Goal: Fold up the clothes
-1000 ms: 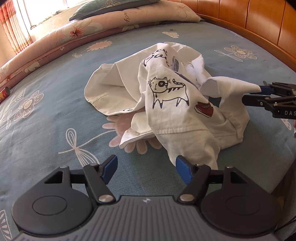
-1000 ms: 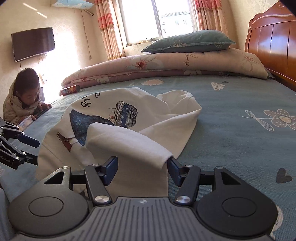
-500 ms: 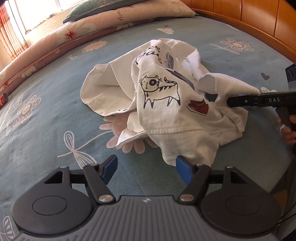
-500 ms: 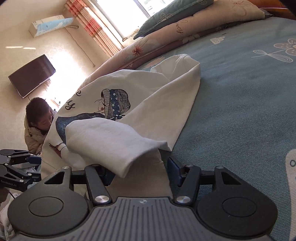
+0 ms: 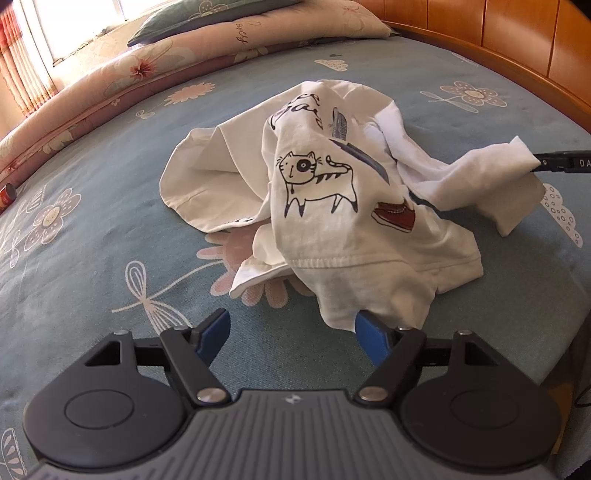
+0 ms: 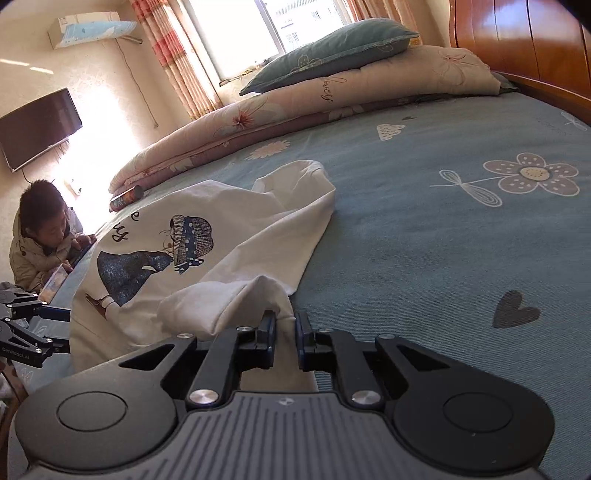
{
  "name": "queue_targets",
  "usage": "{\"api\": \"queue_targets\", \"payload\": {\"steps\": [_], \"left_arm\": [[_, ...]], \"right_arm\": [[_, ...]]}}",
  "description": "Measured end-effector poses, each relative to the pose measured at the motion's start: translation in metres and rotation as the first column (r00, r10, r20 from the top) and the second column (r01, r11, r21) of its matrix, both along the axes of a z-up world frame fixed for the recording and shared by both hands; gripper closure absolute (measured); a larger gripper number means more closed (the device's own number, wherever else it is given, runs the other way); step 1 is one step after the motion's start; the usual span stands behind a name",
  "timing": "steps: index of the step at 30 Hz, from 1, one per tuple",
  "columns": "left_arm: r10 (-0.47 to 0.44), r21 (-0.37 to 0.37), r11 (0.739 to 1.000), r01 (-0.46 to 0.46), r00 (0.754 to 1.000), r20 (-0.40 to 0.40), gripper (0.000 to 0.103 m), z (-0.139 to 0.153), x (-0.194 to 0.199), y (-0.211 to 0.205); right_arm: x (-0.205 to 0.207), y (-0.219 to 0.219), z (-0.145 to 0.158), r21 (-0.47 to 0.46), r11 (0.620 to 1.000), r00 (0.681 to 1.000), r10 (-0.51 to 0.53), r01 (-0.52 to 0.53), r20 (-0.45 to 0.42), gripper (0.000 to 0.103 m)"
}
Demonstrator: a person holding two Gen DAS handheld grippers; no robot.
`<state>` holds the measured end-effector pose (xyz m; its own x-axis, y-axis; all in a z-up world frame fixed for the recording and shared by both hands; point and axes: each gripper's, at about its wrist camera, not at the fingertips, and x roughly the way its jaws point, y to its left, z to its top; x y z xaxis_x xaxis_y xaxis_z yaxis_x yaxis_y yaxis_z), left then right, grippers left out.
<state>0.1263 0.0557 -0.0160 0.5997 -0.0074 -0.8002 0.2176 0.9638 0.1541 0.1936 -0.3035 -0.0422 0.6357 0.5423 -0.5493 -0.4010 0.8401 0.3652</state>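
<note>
A crumpled white T-shirt (image 5: 325, 206) with a cat print lies on the blue flowered bedspread (image 5: 92, 258); the right wrist view shows its girl print (image 6: 207, 229). My right gripper (image 6: 285, 321) is closing, its pads pinching the sleeve (image 6: 221, 302). In the left wrist view it (image 5: 554, 162) holds that sleeve (image 5: 491, 173) lifted at the right edge. My left gripper (image 5: 291, 321) stands wide at the near hem, its jaws opening. The hem drapes over its right finger (image 5: 369, 332), and only bedspread lies between the pads. It (image 6: 33, 325) also shows at the far left.
A folded pink quilt (image 5: 147, 74) and a green pillow (image 5: 207, 14) lie along the far side. The wooden headboard (image 5: 517, 33) curves round the right. A small can (image 6: 127, 197) lies by the quilt. A person (image 6: 40, 236) sits beside the bed under a wall TV (image 6: 37, 125).
My right gripper has shut on the sleeve and drawn it out to the right, pulling the cloth taut. The left gripper has stayed where it was.
</note>
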Motion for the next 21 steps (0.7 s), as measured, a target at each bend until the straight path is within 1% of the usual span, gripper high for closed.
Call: {"api": "queue_targets", "payload": {"steps": [3, 6, 7, 9, 13, 18, 21], "left_arm": [[-0.002, -0.002, 1.000, 0.002, 1.000, 0.004, 0.027, 0.002, -0.002, 0.001], [0.001, -0.003, 1.000, -0.001, 1.000, 0.005, 0.027, 0.003, -0.002, 0.001], [0.002, -0.003, 1.000, -0.002, 1.000, 0.006, 0.027, 0.004, -0.002, 0.001], [0.002, -0.002, 1.000, -0.002, 1.000, 0.006, 0.027, 0.005, -0.003, 0.001], [0.003, 0.004, 1.000, -0.003, 1.000, 0.004, 0.027, 0.006, -0.002, 0.000], [-0.002, 0.009, 1.000, 0.002, 1.000, 0.003, 0.027, 0.007, 0.000, -0.003], [-0.003, 0.013, 1.000, 0.003, 1.000, 0.000, 0.027, 0.007, 0.002, -0.005]], "right_arm": [[-0.001, -0.011, 0.008, -0.103, 0.994, 0.999, -0.043, 0.045, 0.022, 0.090], [-0.003, -0.020, 0.007, -0.218, 0.971, 0.995, -0.095, 0.101, 0.041, 0.090], [-0.002, -0.024, 0.006, -0.242, 0.964, 0.994, -0.105, 0.112, 0.040, 0.090], [-0.001, -0.034, 0.007, -0.275, 0.951, 0.990, -0.134, 0.141, 0.045, 0.090], [0.004, -0.063, 0.017, -0.348, 0.910, 0.974, -0.212, 0.228, 0.082, 0.090], [0.020, -0.109, 0.033, -0.372, 0.862, 0.938, -0.327, 0.345, 0.113, 0.090], [0.034, -0.133, 0.039, -0.404, 0.824, 0.916, -0.380, 0.398, 0.128, 0.090]]}}
